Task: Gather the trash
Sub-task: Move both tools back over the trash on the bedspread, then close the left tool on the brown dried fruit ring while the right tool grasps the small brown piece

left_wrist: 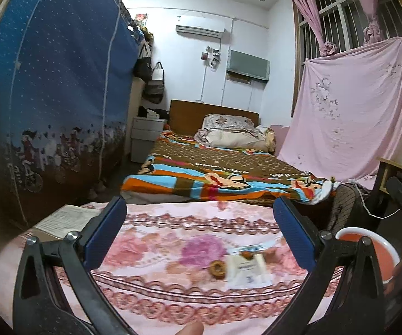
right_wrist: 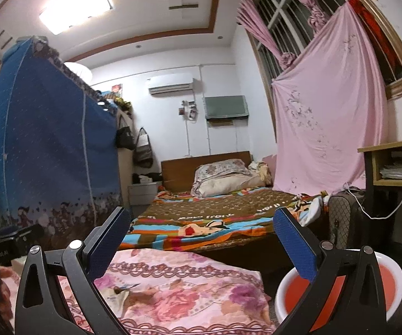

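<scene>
A: Far left, left wrist view: blue wardrobe. Near it, a paper sheet lies on the corner of the pink flowered cloth.

B: Left gripper?

A: Jaws spread wide, nothing between the pads. Trash sits on the cloth between them, nearer the right finger: a small brown round scrap, a white wrapper touching it, a blue-and-white strip just beyond.

B: Further right?

A: Red basin with a white rim, beside the cloth's right edge.

B: Right gripper?

A: Fully open, holding nothing. Crumpled wrapper on the cloth near its left finger; the basin behind its right finger. Bed beyond.
</scene>
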Tool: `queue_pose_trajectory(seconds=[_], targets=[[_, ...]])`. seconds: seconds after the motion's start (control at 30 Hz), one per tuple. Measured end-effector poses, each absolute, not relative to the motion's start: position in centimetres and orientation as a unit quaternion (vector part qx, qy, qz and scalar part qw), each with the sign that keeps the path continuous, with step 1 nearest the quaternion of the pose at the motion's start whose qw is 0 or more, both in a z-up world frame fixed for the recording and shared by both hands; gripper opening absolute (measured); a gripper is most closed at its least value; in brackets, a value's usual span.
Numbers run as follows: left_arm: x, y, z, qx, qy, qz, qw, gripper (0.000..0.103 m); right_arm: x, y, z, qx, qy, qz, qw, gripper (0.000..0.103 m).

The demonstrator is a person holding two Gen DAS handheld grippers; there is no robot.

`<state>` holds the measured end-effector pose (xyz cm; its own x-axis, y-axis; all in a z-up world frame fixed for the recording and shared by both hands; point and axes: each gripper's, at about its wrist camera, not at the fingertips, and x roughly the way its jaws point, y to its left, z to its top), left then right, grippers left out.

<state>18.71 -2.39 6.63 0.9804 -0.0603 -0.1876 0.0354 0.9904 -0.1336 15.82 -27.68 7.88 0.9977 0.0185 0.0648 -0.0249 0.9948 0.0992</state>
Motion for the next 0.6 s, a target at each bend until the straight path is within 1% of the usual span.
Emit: queue_pose_trajectory(seconds=[0.17, 0.37, 0.6], targets=[[18.5, -0.5, 6.2, -0.061, 0.091, -0.015, 0.994, 0.092, 16.3, -25.6, 7.5, 0.029, -0.023, 0.031, 0.999, 0.103], [18.5, 0.1, 5.6, -0.047, 0.091, -0.014, 0.995, 0.092, 17.1, -23.4, 7.2, -0.007, -0.009, 0.056, 0.998, 0.103], [19.1, 0.4, 5.4, -0.058, 0.102, -0.035, 0.993, 0.091, 19.3, -22.7, 6.5, -0.008, 0.039, 0.110, 0.993, 0.103]])
